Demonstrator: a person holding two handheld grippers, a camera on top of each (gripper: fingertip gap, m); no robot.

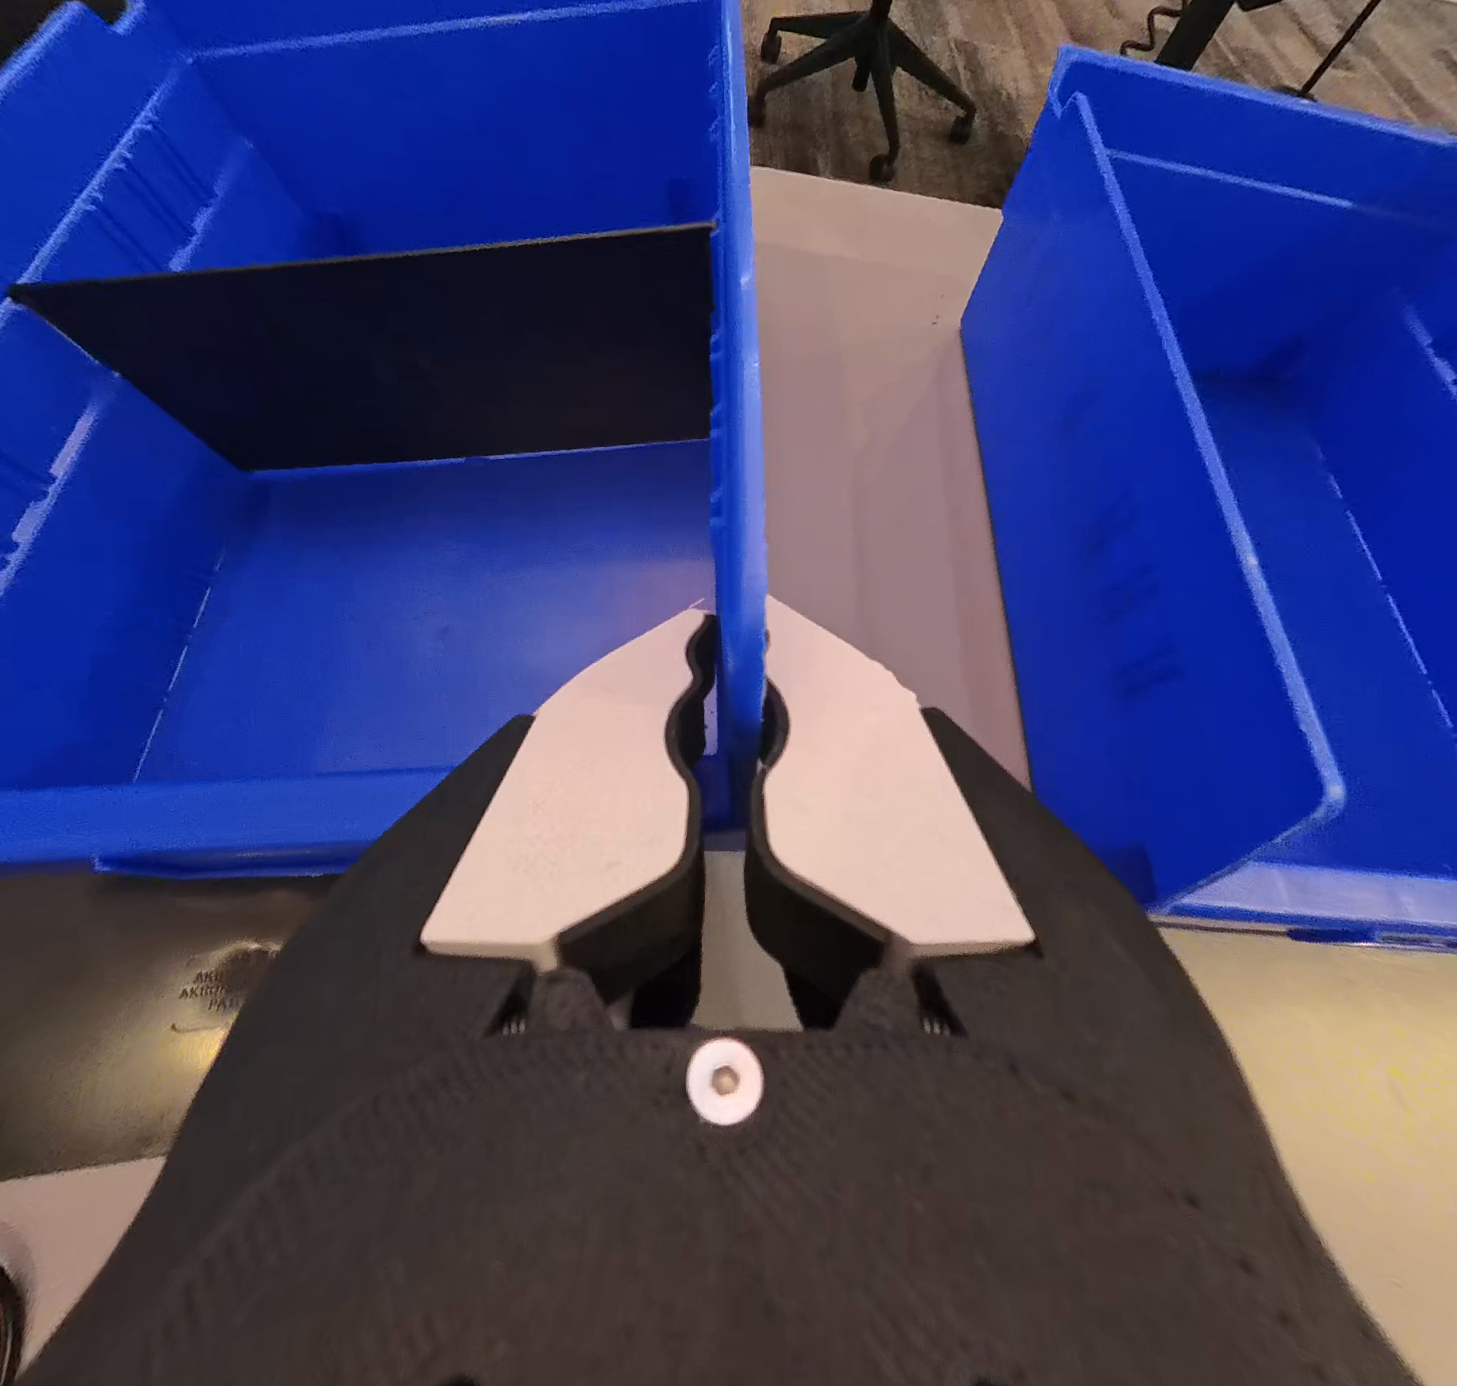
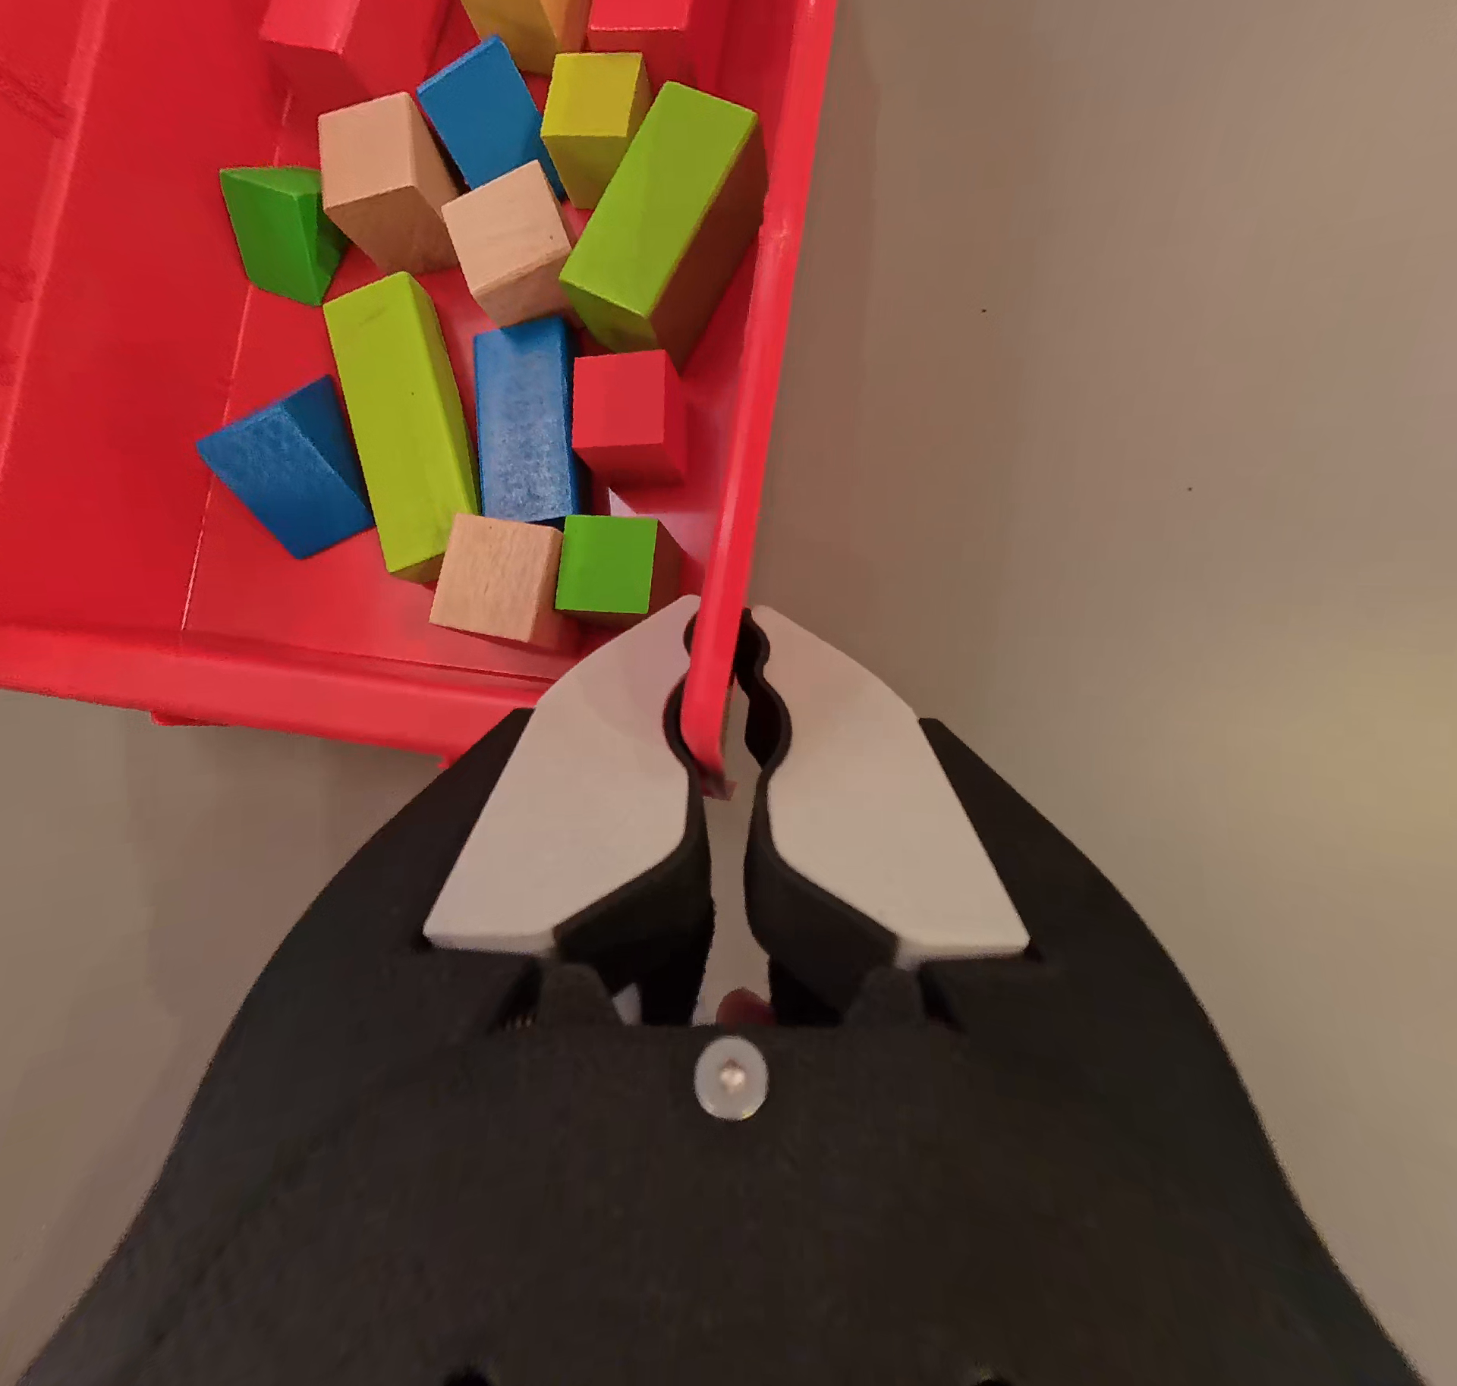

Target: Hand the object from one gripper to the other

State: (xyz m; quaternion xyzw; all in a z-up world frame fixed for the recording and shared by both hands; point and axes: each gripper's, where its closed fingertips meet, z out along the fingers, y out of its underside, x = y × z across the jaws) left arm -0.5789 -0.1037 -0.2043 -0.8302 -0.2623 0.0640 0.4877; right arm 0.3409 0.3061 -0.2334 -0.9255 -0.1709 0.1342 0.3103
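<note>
In the left wrist view my left gripper (image 1: pixel 737 686) is shut on the right side wall of a blue bin (image 1: pixel 737 402). The bin has a black divider (image 1: pixel 378 347) across it and its near compartment holds nothing. In the right wrist view my right gripper (image 2: pixel 721 686) is shut on the right side wall of a red bin (image 2: pixel 757 418), near its front corner. The red bin holds several wooden blocks, among them a long lime green one (image 2: pixel 662 221), a blue one (image 2: pixel 524 418), a red cube (image 2: pixel 631 414) and a plain wood cube (image 2: pixel 493 576).
A second blue bin (image 1: pixel 1230 481) stands to the right of the held one, with a strip of white table (image 1: pixel 867 402) between them. Office chair legs (image 1: pixel 867 63) stand on the wood floor beyond. Grey table (image 2: pixel 1104 402) lies right of the red bin.
</note>
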